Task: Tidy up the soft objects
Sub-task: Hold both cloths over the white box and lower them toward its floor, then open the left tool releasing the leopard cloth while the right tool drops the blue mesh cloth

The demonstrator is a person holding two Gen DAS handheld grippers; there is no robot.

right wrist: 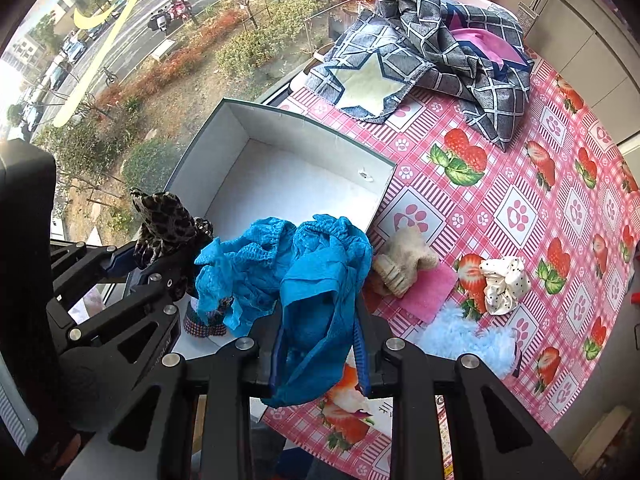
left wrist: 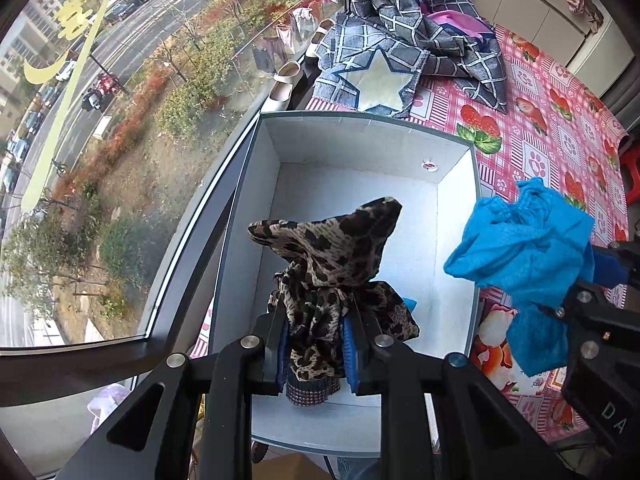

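**Both tongs loaded over the open box**

Left gripper (left wrist: 314,354): jaws are pressed onto a leopard-print cloth (left wrist: 332,264), which is bunched between the blue pads and stands up toward 12 o'clock in the left wrist view. The cloth is held above the white box (left wrist: 248,208), over its near half. A small checked item (left wrist: 312,391) is seen just below the jaws on the box floor; whether the cloth touches it cannot be told.

Right gripper (right wrist: 318,354): jaws are pinched on a blue cloth (right wrist: 308,264), with folds spilling toward 11 and 12 o'clock and a loop hanging toward 6 o'clock. In the left wrist view the same cloth is seen at 3 o'clock, beside the box's right wall and mostly outside it.

Edges and room: the far half of the box floor is seen bare, apart from a small mark near the far right corner. The box's left wall lies along the window frame (left wrist: 188,216), so no margin is noted at 9 o'clock. At 12 o'clock beyond the box a grey checked fabric with a star (right wrist: 420,56) is heaped on the strawberry tablecloth (right wrist: 520,208). In the right wrist view, at 2 to 3 o'clock of the gripper, a beige knit item (right wrist: 404,260), a pink pad (right wrist: 428,292), a polka-dot scrunchie (right wrist: 504,284) and a pale blue fluffy item (right wrist: 468,340) are laid near one another; the beige item touches the pad.
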